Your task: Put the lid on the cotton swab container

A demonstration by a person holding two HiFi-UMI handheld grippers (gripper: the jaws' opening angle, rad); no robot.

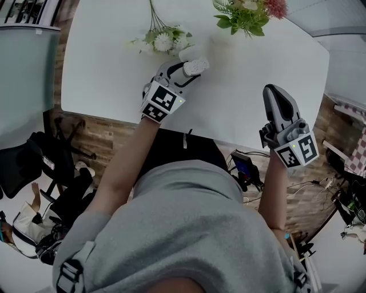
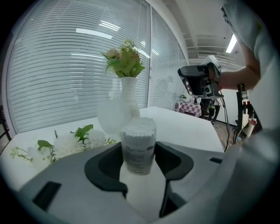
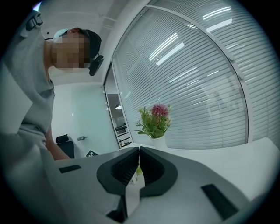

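Container (image 2: 138, 139) of cotton swabs upright, clamped between left gripper (image 2: 139, 153) jaws, over white table (image 1: 103, 74) near white flowers (image 1: 163, 41). Top open, swab tips exposed. Label print unreadable. Right gripper (image 3: 139, 154) jaws closed, empty.

head view overhead; gripper views skim table (image 2: 183, 124)

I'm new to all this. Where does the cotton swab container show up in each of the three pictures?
Head view: the cotton swab container is at upper middle, in the left gripper's jaws.
Left gripper view: the container is dead centre, clamped between the jaws, swab tips showing.
Right gripper view: I cannot make it out.
Shared landmark: the flower bunch, seen in the left and right gripper views too.
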